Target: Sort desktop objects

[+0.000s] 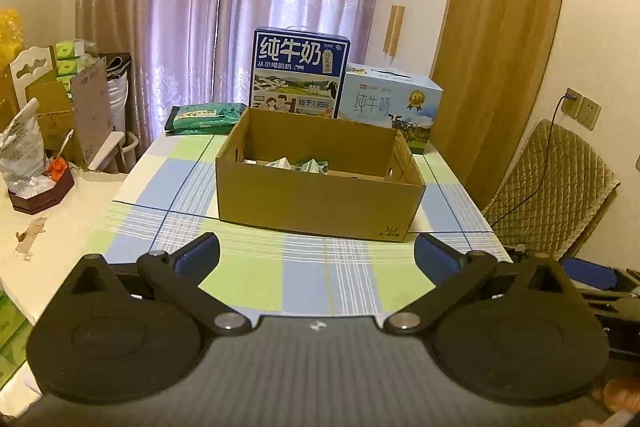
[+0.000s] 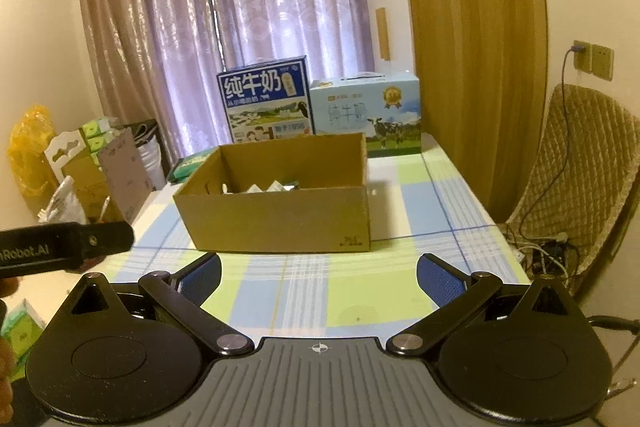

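Open cardboard box (image 1: 316, 201) sits mid-table on the checked tablecloth (image 1: 280, 275), with a few small cartons (image 1: 298, 164) lying at its bottom. Behind it: dark-blue milk case (image 1: 300, 73), light-blue milk case (image 1: 394, 103) to its right, green packet (image 1: 204, 117) at the back-left. Left gripper (image 1: 316, 259) and right gripper (image 2: 319, 277) both hover short of the box's near wall, fingers spread wide, holding nothing.

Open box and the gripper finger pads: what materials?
Open box: plain brown corrugated cardboard by the look, matte, with folded flaps and a small printed mark at one corner. Left gripper finger pads: blue, textured, probably rubber or foam; unclear which.
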Tool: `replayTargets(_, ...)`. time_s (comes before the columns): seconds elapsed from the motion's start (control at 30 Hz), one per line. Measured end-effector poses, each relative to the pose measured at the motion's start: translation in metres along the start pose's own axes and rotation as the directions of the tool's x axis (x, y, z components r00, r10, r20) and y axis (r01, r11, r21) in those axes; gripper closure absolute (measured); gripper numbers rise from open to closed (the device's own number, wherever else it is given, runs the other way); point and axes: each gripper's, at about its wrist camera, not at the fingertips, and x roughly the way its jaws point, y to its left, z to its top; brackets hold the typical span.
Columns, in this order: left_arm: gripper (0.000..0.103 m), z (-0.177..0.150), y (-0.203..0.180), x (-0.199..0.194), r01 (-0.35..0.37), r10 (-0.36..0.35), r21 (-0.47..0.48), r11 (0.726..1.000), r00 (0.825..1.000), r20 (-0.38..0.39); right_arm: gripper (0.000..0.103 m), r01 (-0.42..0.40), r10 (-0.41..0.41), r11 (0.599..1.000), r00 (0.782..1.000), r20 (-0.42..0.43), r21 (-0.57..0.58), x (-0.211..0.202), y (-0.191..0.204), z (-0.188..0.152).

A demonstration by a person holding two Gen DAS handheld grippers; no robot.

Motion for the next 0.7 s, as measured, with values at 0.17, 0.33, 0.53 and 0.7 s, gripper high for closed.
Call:
replayTargets(0.17,0.001,-0.0012,0.0006,0.0030,-0.008,0.008,-0.002,1.000,1.000,-0.001,0.002,0.006,-0.006,1.000,1.000,0.002,0.017,-0.0008,-0.0060,-0.0012)
replayTargets(0.33,0.001,-0.0023,0.0011,0.0042,-0.004,0.004,-0.004,1.000,1.000,-0.002,0.002,0.008,-0.008,1.000,1.000,-0.001,0.005,-0.0011,-0.0056,-0.0031)
replayTargets(0.53,0.001,-0.0041,0.0039,0.0050,-0.006,0.006,-0.012,1.000,1.000,-0.004,0.002,0.018,-0.018,1.000,1.000,-0.002,-0.012,0.0004,-0.0034,-0.0058)
replayTargets(0.7,0.001,-0.0058,0.0072,0.0040,-0.007,0.007,-0.019,1.000,1.000,0.001,0.002,0.018,-0.018,1.000,1.000,-0.007,-0.020,0.0012,-0.0016,-0.0068)
